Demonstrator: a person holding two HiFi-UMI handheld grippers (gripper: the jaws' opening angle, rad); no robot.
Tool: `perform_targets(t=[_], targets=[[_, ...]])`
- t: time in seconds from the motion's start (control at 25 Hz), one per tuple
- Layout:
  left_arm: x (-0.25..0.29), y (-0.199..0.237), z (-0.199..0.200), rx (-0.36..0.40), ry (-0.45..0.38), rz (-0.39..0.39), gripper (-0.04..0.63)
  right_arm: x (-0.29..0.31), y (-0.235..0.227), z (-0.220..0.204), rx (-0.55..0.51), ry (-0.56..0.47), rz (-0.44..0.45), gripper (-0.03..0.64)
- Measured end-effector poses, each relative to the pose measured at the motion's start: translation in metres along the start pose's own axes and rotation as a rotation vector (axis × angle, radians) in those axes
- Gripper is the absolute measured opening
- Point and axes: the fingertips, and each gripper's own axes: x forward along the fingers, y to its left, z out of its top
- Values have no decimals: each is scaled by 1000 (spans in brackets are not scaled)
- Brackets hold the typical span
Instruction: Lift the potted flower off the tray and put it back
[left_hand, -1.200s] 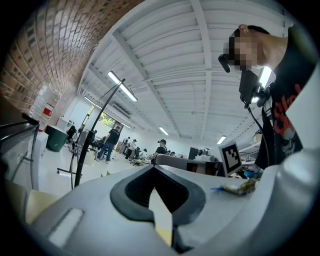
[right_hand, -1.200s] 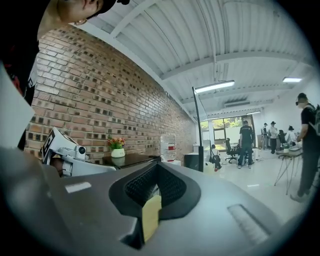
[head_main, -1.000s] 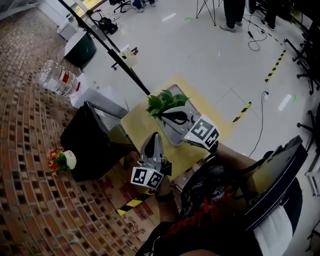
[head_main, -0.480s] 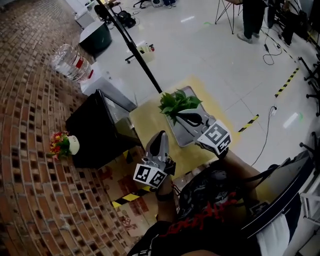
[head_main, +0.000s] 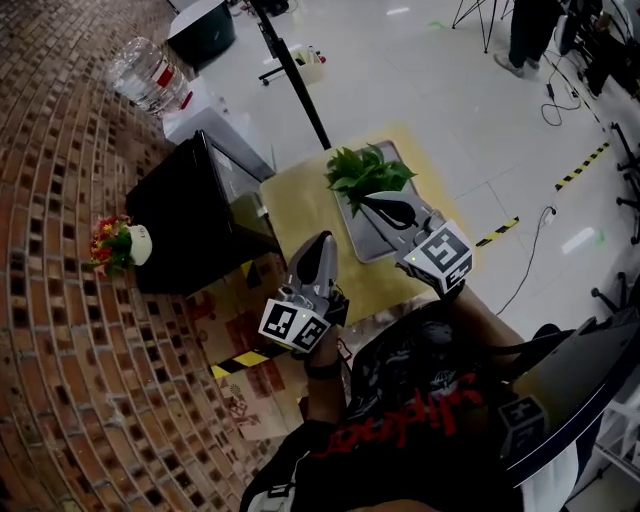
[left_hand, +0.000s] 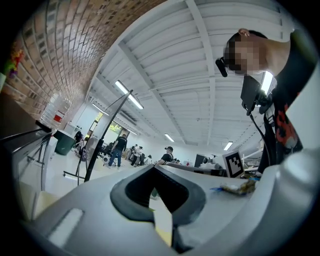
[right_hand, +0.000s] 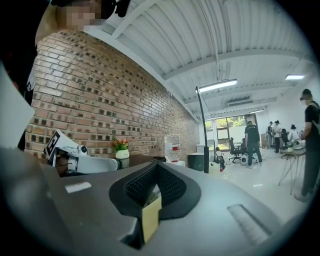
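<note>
Green leafy potted flower (head_main: 365, 172) is sitting at the far end of the grey metal tray (head_main: 362, 243), by the yellow table's (head_main: 300, 210) far right corner. R gripper (head_main: 373, 202), jaws pressed together & empty, is hovering over the tray, prob. lining up the pick. L gripper (head_main: 322, 242), likewise closed on nothing, is hanging clear at the front edge.

head view: taken from above, aimed steeply down, brick wall (head_main: 60, 380) at left | left gripper view: carried on left gripper (head_main: 322, 243), aimed along its jaws, seen close, into the hall | right gripper view: carried on right gripper (head_main: 372, 202), aimed toward the brick wall | shared: water bottle (head_main: 150, 75) shown in all 3
</note>
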Motion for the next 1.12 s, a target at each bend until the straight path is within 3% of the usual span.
perform_targets(t=[0.16, 0.64, 0.84, 1.12], targets=[[-2, -5, -2, -30, -25, -22, 0, -8, 1, -3, 9, 12, -18, 3], [0, -32, -26, -91, 12, -92, 0, -51, 7, -9, 12, 33, -99, 3], [4, -41, -29, -63, 36, -67, 0, -63, 4, -7, 15, 12, -96, 3], [16, -64, -39, -16, 81, 38, 0, -71, -17, -9, 43, -24, -29, 3]])
